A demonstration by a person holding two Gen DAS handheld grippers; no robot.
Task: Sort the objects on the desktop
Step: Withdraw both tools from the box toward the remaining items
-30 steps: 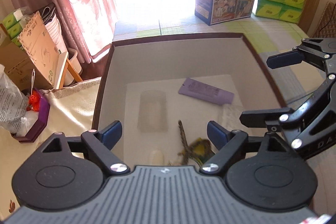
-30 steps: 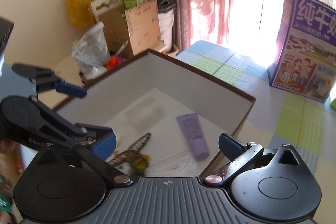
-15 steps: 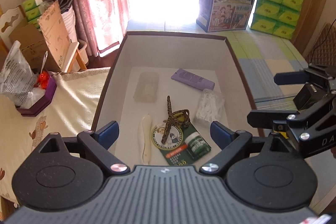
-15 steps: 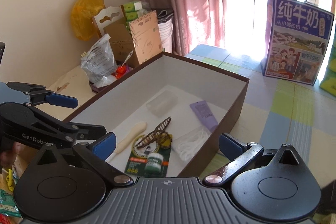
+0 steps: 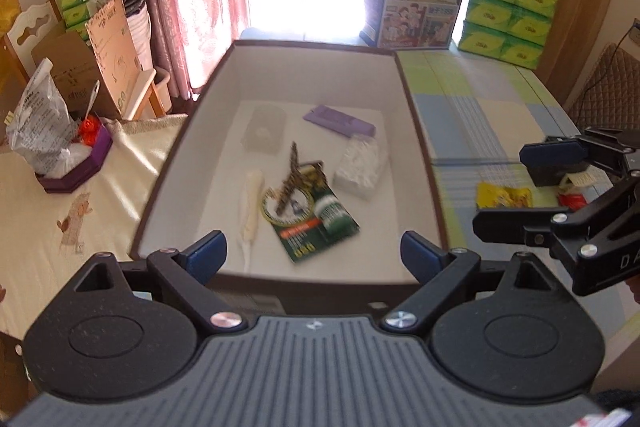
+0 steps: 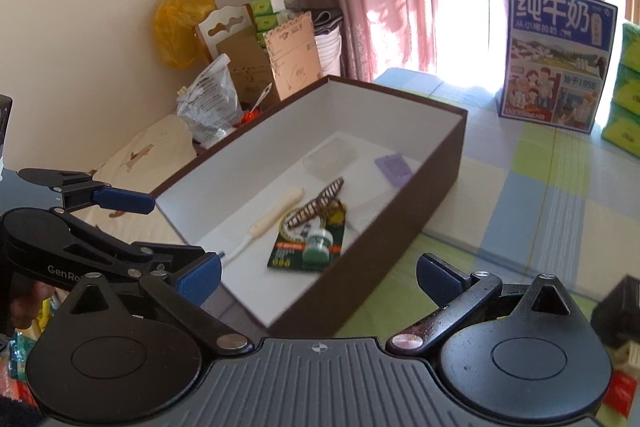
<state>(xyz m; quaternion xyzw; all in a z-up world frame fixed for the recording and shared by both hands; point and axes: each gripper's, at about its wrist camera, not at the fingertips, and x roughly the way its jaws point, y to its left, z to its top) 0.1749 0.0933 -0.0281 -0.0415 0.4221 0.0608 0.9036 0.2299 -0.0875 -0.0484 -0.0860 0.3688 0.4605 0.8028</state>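
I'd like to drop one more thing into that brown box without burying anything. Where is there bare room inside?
The brown cardboard box has bare white floor along its far end, beyond the purple flat tube, and in the near left corner beside the cream plastic handle. The middle is crowded around the green blister card.

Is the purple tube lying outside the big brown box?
No, the purple tube lies inside the brown box, on its white floor near the far end, next to a clear packet.

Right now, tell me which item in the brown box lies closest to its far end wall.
The purple tube. It lies flat at the far right of the box floor, beyond the clear plastic container, the cotton swab pack and the green card.
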